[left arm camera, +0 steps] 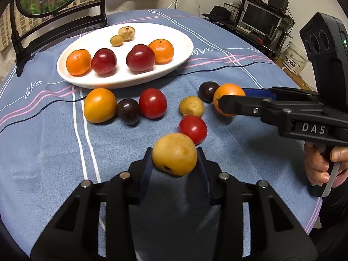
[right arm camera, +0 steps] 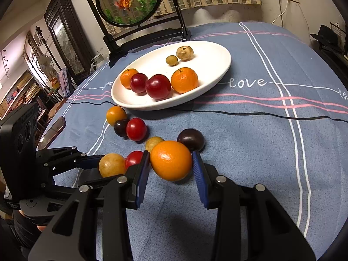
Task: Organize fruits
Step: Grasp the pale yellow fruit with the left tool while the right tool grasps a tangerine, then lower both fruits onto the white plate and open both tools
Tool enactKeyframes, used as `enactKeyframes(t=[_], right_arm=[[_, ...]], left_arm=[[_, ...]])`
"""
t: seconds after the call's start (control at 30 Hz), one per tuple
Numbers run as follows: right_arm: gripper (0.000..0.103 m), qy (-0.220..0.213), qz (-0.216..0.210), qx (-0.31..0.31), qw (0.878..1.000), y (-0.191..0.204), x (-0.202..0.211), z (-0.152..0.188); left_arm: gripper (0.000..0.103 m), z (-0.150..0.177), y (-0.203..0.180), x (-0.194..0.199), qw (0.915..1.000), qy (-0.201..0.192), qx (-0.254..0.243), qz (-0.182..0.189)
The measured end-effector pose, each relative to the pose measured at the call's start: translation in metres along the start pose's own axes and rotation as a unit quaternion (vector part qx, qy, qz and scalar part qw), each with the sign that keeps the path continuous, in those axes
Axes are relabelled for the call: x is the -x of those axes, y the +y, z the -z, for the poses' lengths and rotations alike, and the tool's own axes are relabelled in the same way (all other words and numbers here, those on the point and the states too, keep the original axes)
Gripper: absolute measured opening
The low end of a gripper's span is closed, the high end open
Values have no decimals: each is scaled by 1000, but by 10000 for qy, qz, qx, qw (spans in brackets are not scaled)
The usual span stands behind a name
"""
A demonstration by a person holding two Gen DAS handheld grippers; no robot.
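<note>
My left gripper (left arm camera: 175,158) is shut on a yellow-brown round fruit (left arm camera: 174,154), held just above the cloth; it also shows in the right wrist view (right arm camera: 112,164). My right gripper (right arm camera: 170,163) is shut on an orange (right arm camera: 171,160), seen from the left wrist view (left arm camera: 228,99) at the right. A white oval plate (left arm camera: 180,32) at the back holds two oranges, two red plums and two small brownish fruits. Loose on the cloth lie red tomatoes (left arm camera: 192,129), dark plums (left arm camera: 128,111), a yellow-orange fruit (left arm camera: 100,105) and a small yellow fruit (left arm camera: 191,106).
A round fish-painting screen on a black stand (right arm camera: 130,0) stands behind the plate (right arm camera: 217,52). The blue tablecloth (right arm camera: 261,152) covers a round table. A phone-like object (right arm camera: 54,130) lies at the left edge. Shelves and a monitor (left arm camera: 258,19) stand beyond the table.
</note>
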State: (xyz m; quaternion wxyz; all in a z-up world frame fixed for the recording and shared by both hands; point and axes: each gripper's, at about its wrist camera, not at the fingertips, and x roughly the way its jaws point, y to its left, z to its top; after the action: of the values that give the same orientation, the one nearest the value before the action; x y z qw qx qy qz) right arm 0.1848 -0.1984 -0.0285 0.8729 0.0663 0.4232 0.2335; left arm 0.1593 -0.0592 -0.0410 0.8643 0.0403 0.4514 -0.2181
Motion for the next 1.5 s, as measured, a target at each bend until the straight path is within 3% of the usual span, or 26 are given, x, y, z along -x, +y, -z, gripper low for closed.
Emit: enactKeyframes(t=[0.27,0.47,0.57,0.67,0.73,0.97,1.23,1.27,1.3,1.37,1.43,1.5], right_arm=[[40,-83,-61,-47,9999,-2,2,0],[40,-614,-162,-86,9979,-2,16,-7],[40,-898,-208,-166,9956,-3,17,-18],[40,-1352,68,-283,9904,-5,13,-42],[40,-1435,183,-369,9888,-11,4,-56],[40,-1213,261,-697,9898,-34,-44,-103],[40,-1050,364,-748,9910,-44,-71,-119],[44,-1013,365,-739,9914,-44,-73,-119],[48,-986,356,-752,9916,-44,-74,-118],[57,-906,352,-850,9916,-43,-69,-116],[68,-927,258,-873,9915,-40,-60,-114],[68,-1120,238,-805,9901,-35,-43,-109]], left_arm=[[39,1,0,6,9999,-129,1,6],[39,-8,11,25,9981,-534,267,127],[39,-29,25,28,9956,-711,599,82],[39,-57,36,30,9916,-965,854,-85],[39,-77,42,25,9893,-1074,954,-238],[39,-135,59,-21,9862,-873,1307,-528],[41,-141,73,-43,9839,-685,1484,-722],[50,-140,72,-41,9835,-706,1498,-728],[77,-138,72,-38,9834,-730,1503,-700],[97,-130,68,-20,9798,-986,1549,-793],[98,-121,63,0,9760,-1252,1509,-950],[101,-113,58,12,9760,-1343,1389,-1001]])
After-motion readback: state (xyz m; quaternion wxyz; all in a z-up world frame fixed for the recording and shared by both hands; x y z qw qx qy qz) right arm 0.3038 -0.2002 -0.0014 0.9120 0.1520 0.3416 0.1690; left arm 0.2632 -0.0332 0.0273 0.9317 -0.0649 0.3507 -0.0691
